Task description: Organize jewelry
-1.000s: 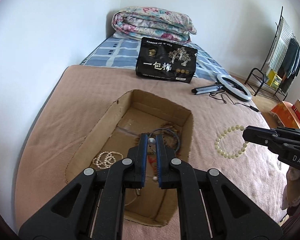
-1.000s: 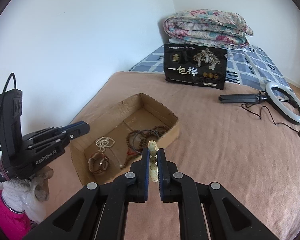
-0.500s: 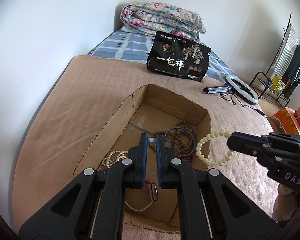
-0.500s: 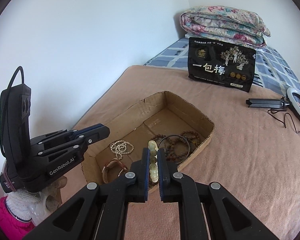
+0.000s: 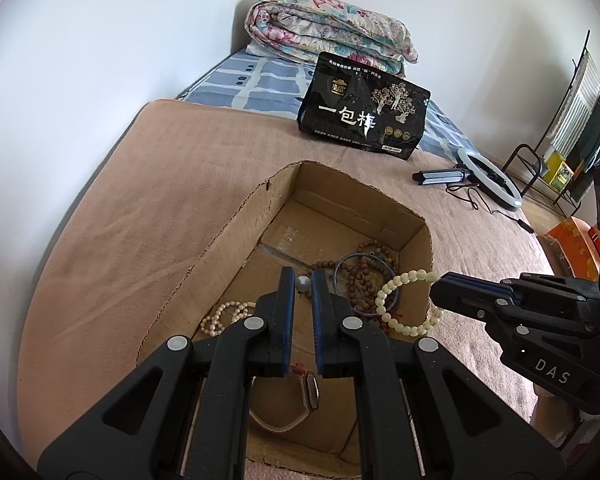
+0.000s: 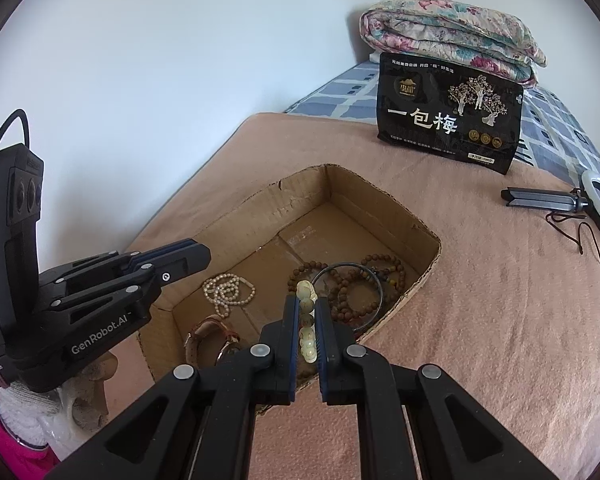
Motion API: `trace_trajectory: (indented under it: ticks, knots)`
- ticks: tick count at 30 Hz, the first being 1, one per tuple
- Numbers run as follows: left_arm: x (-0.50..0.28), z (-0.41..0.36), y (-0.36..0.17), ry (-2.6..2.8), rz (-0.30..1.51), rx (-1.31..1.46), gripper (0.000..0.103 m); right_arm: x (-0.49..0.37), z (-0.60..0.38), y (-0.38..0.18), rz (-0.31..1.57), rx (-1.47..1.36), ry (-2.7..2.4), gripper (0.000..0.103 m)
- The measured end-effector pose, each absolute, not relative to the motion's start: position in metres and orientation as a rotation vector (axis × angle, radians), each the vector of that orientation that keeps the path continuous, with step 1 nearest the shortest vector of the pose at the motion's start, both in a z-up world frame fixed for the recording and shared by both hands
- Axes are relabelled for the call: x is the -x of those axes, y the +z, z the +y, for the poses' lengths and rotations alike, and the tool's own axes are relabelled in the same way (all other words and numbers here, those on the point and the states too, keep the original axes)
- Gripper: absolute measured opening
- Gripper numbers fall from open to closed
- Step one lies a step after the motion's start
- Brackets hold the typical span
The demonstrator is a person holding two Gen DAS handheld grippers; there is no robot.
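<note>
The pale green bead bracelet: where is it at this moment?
The pale green bead bracelet hangs pinched in the right gripper, over the right rim of the cardboard box, just above the brown wooden beads and dark bangle inside.

The box (image 6: 384, 200) was raw brown cardboard, matt, with torn, ragged rims. Under it lay a fuzzy, matt pink blanket (image 6: 480, 300). Inside the box, the dark bead strings (image 6: 352, 288) looked like dull wood beside a glossy pearl strand (image 6: 226, 292). The pale bracelet (image 5: 404, 284) shone smooth. Behind the box, the black bag (image 6: 448, 114) was shiny plastic.
</note>
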State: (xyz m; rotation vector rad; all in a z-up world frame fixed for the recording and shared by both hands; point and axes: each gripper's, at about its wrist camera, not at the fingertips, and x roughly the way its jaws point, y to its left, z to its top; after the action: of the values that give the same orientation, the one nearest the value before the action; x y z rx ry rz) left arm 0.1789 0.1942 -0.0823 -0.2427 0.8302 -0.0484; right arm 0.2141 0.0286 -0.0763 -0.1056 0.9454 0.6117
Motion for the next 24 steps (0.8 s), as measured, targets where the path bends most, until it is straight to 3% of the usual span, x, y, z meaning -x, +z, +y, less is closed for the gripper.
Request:
trace_trajectory:
  ticks: [5,8,10,12,13,18,24]
  knots:
    - [-0.181,0.195,-0.083,-0.030,0.828,0.246,0.006,-0.216,0.027,-0.077,0.946,0.100,0.612,0.007]
    - [-0.183,0.195,-0.084,-0.009,0.831,0.238,0.007,-0.214,0.027,-0.075,0.928,0.104,0.606,0.034]
    - [-0.183,0.195,-0.085,-0.002,0.832,0.234,0.023,-0.213,0.027,-0.074,0.919,0.114,0.593,0.046]
    - [-0.182,0.197,-0.084,0.004,0.826,0.234,0.035,-0.211,0.026,-0.073,0.905,0.118,0.580,0.071]
    - [-0.181,0.197,-0.084,0.010,0.822,0.233,0.036,-0.210,0.026,-0.072,0.895,0.118,0.573,0.074]
    - [-0.181,0.200,-0.082,0.020,0.819,0.244,0.036,-0.209,0.025,-0.069,0.881,0.133,0.555,0.087]
    - [-0.178,0.197,-0.076,0.023,0.811,0.234,0.037,-0.205,0.022,-0.065,0.869,0.155,0.535,0.089]
